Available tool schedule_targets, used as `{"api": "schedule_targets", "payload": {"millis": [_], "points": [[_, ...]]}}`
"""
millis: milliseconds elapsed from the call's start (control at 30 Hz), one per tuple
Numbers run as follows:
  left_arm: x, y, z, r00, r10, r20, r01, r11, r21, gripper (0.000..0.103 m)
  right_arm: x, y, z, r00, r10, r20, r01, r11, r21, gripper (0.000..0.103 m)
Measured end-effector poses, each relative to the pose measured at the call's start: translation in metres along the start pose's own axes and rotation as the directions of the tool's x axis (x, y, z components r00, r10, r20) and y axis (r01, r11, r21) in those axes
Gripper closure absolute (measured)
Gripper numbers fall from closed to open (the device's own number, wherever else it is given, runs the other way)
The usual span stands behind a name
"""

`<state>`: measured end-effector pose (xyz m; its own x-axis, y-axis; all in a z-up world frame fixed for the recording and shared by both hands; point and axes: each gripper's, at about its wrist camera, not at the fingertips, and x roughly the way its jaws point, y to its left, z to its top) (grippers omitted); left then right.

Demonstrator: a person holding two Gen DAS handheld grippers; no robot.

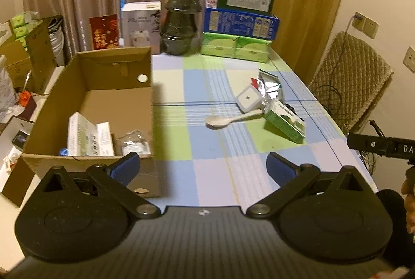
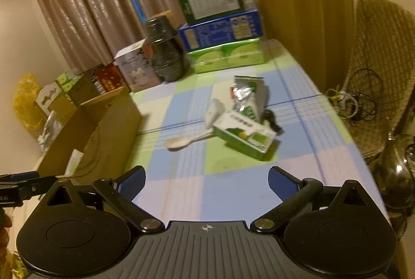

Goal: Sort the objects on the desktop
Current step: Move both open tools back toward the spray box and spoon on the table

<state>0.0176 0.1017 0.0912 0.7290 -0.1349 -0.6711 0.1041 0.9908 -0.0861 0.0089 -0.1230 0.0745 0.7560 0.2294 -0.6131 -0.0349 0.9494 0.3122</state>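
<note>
An open cardboard box (image 1: 116,87) stands at the table's left and holds white packets (image 1: 88,136) and a small clear bag (image 1: 135,144). On the checked tablecloth lie a white plastic spoon (image 1: 228,120), a small white square device (image 1: 248,98), a silver foil pouch (image 1: 269,89) and a green-and-white carton (image 1: 285,120). The same pile shows in the right wrist view: spoon (image 2: 184,141), carton (image 2: 246,136), pouch (image 2: 246,95). My left gripper (image 1: 203,165) is open and empty beside the box's near corner. My right gripper (image 2: 207,179) is open and empty, short of the carton.
Stacked green and blue boxes (image 1: 241,27), a dark wrapped jar stack (image 1: 181,22) and a white box (image 1: 141,25) line the table's far edge. A wicker chair (image 1: 350,76) stands to the right. Clutter and cartons (image 1: 20,50) sit left of the table.
</note>
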Motion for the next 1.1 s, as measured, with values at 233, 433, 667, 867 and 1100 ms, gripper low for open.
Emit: {"api": "schedule_targets", "payload": {"millis": [233, 433, 667, 867, 1100], "points": [[0.011, -0.025, -0.004, 0.999, -0.041, -0.024, 0.042, 0.998, 0.048, 0.001, -0.007, -0.017, -0.003, 0.999, -0.033, 0.011, 0.033, 0.999, -0.018, 0.004], [0.019, -0.037, -0.006, 0.995, -0.085, -0.045, 0.089, 0.992, 0.084, 0.001, -0.008, -0.024, -0.006, 0.999, -0.031, 0.007, 0.031, 0.999, -0.022, 0.003], [0.029, -0.046, -0.008, 0.991, -0.114, -0.065, 0.121, 0.985, 0.122, 0.001, -0.002, -0.030, -0.009, 0.999, -0.032, -0.016, 0.031, 0.999, -0.039, 0.003], [0.042, -0.053, -0.010, 0.988, -0.127, -0.084, 0.140, 0.975, 0.174, 0.001, 0.005, -0.033, -0.008, 0.999, -0.028, -0.037, 0.025, 0.995, -0.092, 0.003], [0.064, -0.056, -0.005, 0.985, -0.132, -0.112, 0.157, 0.954, 0.256, 0.002, 0.020, -0.036, -0.001, 0.997, -0.029, -0.076, 0.013, 0.978, -0.208, 0.003]]}}
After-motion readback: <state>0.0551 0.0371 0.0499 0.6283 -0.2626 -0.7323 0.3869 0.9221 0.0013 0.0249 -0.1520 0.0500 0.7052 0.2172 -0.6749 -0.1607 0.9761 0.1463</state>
